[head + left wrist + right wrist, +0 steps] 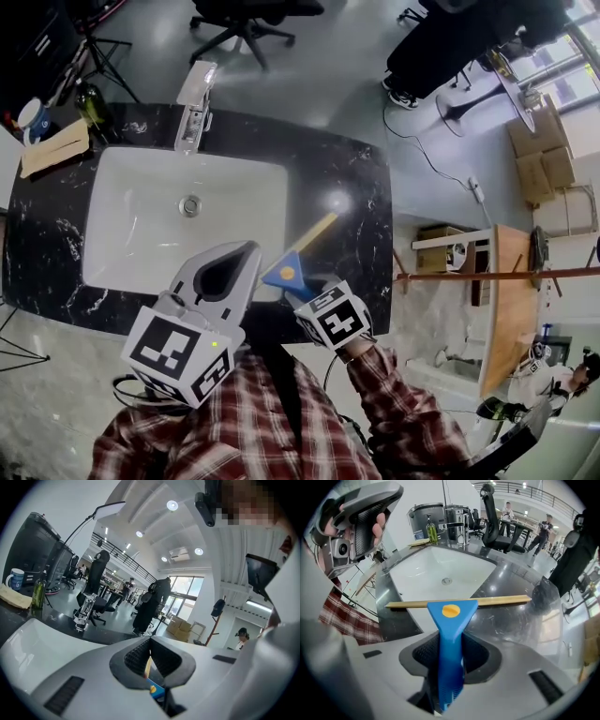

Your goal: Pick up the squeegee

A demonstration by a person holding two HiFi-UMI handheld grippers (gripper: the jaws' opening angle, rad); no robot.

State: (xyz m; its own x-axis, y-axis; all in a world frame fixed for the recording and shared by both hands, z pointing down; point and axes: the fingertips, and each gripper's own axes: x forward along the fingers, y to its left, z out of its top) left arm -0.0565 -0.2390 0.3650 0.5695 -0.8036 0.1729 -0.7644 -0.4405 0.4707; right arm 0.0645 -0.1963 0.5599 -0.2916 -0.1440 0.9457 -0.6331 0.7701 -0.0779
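Clutter sits only at the far left corner: one mug point(32, 118), one tan cloth point(54, 148) and one green bottle point(89, 99). Next comes one white sink point(117, 169), set into the black marble counter point(361, 202), with one faucet point(195, 101) at its back rim. The left gripper point(249, 249) hangs level over the sink's near edge, its jaws closed tip to tip on nothing. Just to its right, the one blue squeegee point(286, 273) stands over the strip between the sink's right rim and the counter's front edge. Its handle is clamped between the jaws of the right gripper point(451, 644), which points steeply down. I cannot tell whether the yellow blade touches the stone. Open marble runs on to the counter's right edge.
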